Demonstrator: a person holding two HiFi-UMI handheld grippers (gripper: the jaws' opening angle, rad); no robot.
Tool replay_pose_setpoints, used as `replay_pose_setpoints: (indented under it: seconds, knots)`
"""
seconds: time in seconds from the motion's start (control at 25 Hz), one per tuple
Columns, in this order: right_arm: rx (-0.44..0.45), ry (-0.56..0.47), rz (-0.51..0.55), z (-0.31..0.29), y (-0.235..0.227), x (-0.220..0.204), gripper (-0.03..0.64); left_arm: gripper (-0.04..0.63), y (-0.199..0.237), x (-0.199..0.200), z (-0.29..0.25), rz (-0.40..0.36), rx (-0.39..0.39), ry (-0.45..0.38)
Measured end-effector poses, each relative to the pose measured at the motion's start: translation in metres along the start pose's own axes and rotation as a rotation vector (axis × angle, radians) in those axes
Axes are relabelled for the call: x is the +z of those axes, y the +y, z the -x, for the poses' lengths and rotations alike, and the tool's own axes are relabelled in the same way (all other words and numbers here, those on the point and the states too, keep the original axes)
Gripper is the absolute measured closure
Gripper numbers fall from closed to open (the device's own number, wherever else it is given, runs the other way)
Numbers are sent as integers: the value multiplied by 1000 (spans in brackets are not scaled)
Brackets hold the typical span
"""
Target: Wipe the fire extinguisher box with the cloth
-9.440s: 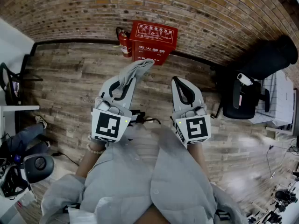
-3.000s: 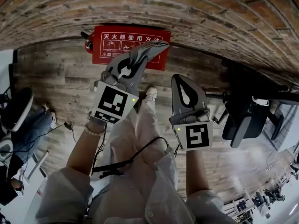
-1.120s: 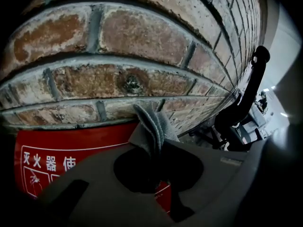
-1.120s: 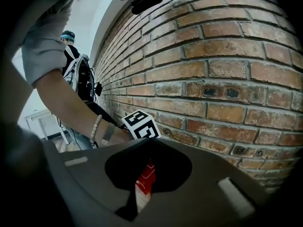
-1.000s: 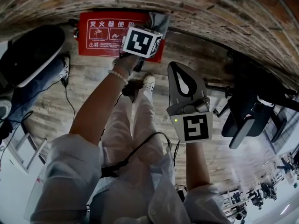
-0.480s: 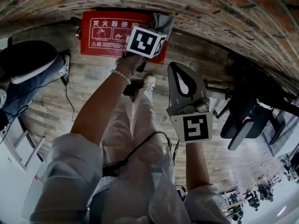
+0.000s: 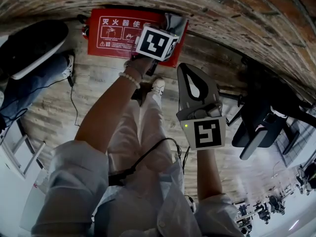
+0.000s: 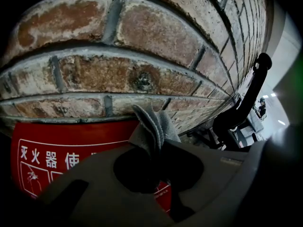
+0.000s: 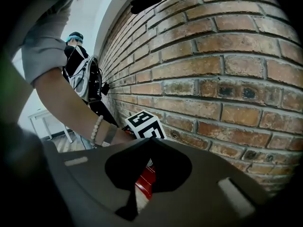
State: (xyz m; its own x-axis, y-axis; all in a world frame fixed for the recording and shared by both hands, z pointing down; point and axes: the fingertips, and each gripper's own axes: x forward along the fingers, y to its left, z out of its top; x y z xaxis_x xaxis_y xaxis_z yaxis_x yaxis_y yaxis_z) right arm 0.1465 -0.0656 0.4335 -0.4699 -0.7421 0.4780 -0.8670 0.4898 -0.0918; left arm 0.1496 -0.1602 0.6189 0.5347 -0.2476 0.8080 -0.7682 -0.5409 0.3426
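Moved: compared with three seconds earlier, the left claw (image 7: 169,27) has been reached out from near the body to the right end of the box (image 7: 112,31); the right claw (image 7: 189,71) has hardly been shifted.
Left claw: it is seen closed on the cloth (image 8: 154,125) in the left gripper view, where a grey fold is pinched between the tips and stands out beyond them.
Right claw: its jaws are seen together with nothing between them in the right gripper view (image 9: 150,141); it is held near the body, well apart from the box and to the right.
Cloth: in the head view it (image 7: 175,20) is laid over the far right corner of the box, just beside the wall (image 7: 232,14); whether it is pressed on the metal cannot be told.
Box: a red case with white print (image 8: 52,150), set on the floor (image 7: 94,88) against the brick wall, left of the cloth.
Done: the cloth has been gripped and brought to the box; this much is judged complete.
Left: nearly all the wiping is judged still to be done. No wiped streak can be made out, and the printed face to the left of the cloth is not yet covered.
Step in hand: a first pass from the right corner, as far as can be judged.
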Motion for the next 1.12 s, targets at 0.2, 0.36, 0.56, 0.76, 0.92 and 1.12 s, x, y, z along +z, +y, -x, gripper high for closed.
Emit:
replay_pose_setpoints:
  seconds: [0.2, 0.36, 0.56, 0.76, 0.92, 1.12]
  knots:
    - [10, -1, 15, -6, 5, 4, 609, 580, 10, -1, 5, 6, 7, -7]
    - [12, -4, 13, -12, 10, 8, 609, 580, 17, -3, 11, 10, 10, -9]
    - [27, -4, 28, -20, 23, 14, 609, 580, 31, -4, 19, 16, 22, -14]
    - [35, 8, 37, -26, 33, 16, 609, 580, 50, -6, 30, 30, 40, -24]
    - [44, 10, 46, -33, 42, 19, 609, 580, 67, -8, 39, 43, 57, -32]
    - [61, 13, 59, -42, 58, 22, 609, 580, 87, -12, 51, 56, 75, -43]
